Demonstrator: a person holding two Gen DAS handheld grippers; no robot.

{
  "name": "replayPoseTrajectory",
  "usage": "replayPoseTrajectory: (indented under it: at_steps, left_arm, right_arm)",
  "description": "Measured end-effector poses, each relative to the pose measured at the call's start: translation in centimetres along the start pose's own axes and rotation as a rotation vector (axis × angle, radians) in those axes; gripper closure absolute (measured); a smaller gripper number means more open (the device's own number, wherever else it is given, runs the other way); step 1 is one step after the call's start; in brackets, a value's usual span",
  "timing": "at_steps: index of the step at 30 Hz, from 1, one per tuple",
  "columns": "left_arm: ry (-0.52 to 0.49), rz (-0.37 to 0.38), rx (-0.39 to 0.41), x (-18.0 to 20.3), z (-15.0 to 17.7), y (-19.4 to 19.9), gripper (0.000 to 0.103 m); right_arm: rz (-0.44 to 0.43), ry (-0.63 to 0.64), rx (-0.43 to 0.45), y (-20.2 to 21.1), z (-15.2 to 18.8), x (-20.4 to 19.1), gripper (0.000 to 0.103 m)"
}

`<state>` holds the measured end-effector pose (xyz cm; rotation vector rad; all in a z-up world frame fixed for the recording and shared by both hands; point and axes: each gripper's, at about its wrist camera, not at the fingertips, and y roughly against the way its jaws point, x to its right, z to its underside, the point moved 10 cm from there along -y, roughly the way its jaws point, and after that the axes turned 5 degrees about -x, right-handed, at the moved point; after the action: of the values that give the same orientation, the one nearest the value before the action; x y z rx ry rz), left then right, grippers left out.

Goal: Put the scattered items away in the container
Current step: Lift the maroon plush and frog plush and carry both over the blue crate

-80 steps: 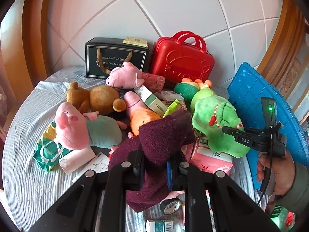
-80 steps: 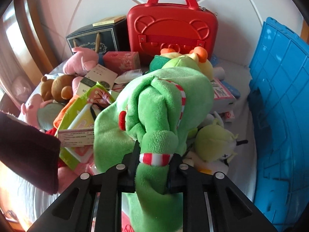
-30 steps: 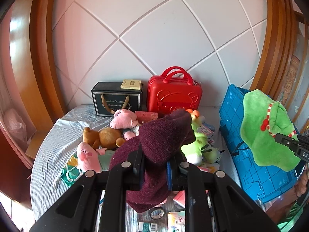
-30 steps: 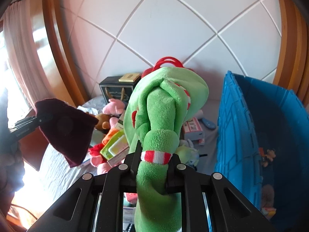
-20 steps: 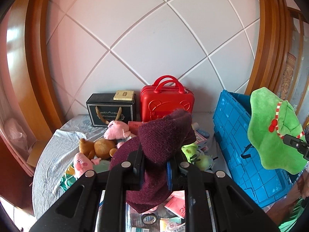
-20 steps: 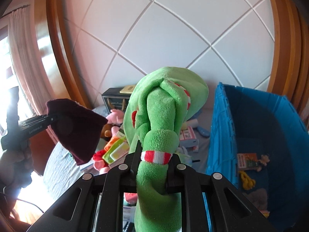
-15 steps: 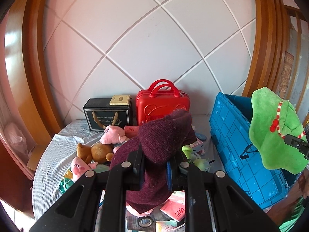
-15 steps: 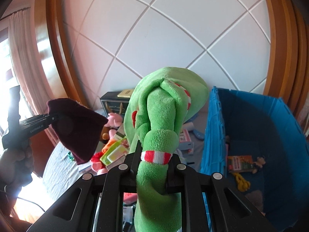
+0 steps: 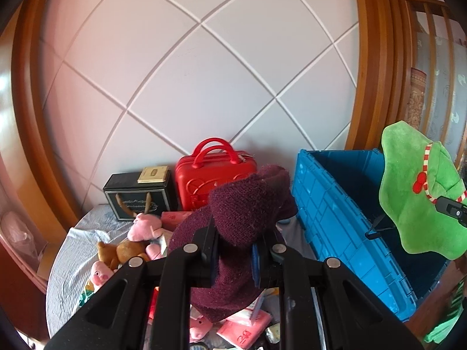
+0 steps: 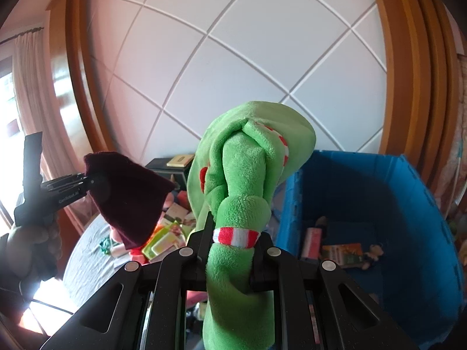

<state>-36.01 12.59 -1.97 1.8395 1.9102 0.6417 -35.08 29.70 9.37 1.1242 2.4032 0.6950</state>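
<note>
My left gripper (image 9: 233, 255) is shut on a dark maroon knitted cloth (image 9: 245, 218), held high above the cluttered table. From the right wrist view the same maroon cloth (image 10: 128, 195) hangs at the left. A green plush toy (image 10: 245, 180) with a red-and-white striped band is clamped in my right gripper (image 10: 233, 250), which is shut on it. That green plush (image 9: 417, 192) appears at the right edge of the left wrist view, over the blue crate (image 9: 344, 221). The blue crate (image 10: 408, 204) stands open on the right with a few small items on its floor.
A red suitcase (image 9: 213, 175) and a black gift box (image 9: 137, 195) stand against the tiled wall. Pink and brown plush toys (image 9: 131, 239), cartons and packets (image 10: 169, 233) lie on the striped tablecloth (image 9: 67, 262). A person's hand (image 10: 26, 242) holds the left gripper's handle.
Both grippers have risen and shifted right toward the blue crate, still carrying the maroon cloth and the green plush. The crate's inside now shows more.
</note>
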Motion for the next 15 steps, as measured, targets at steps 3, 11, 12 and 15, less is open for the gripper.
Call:
replayPoseTrajectory:
  at_steps: [3, 11, 12, 15]
  left_arm:
    - [-0.026, 0.025, 0.007, 2.4, -0.9, -0.2, 0.086]
    - [-0.114, 0.106, 0.027, 10.0, -3.6, -1.1, 0.087]
    - [-0.123, 0.117, 0.032, 10.9, -3.9, -1.2, 0.087]
    - [-0.149, 0.157, 0.043, 13.9, -5.1, -1.6, 0.086]
  right_arm:
    - [0.022, -0.020, 0.014, 1.2, 0.1, 1.9, 0.087]
    - [0.088, -0.088, 0.031, 3.7, 1.1, 7.6, 0.087]
    - [0.097, -0.097, 0.032, 4.0, 1.4, 8.3, 0.087]
    - [0.116, -0.119, 0.035, 5.0, 2.1, 9.8, 0.087]
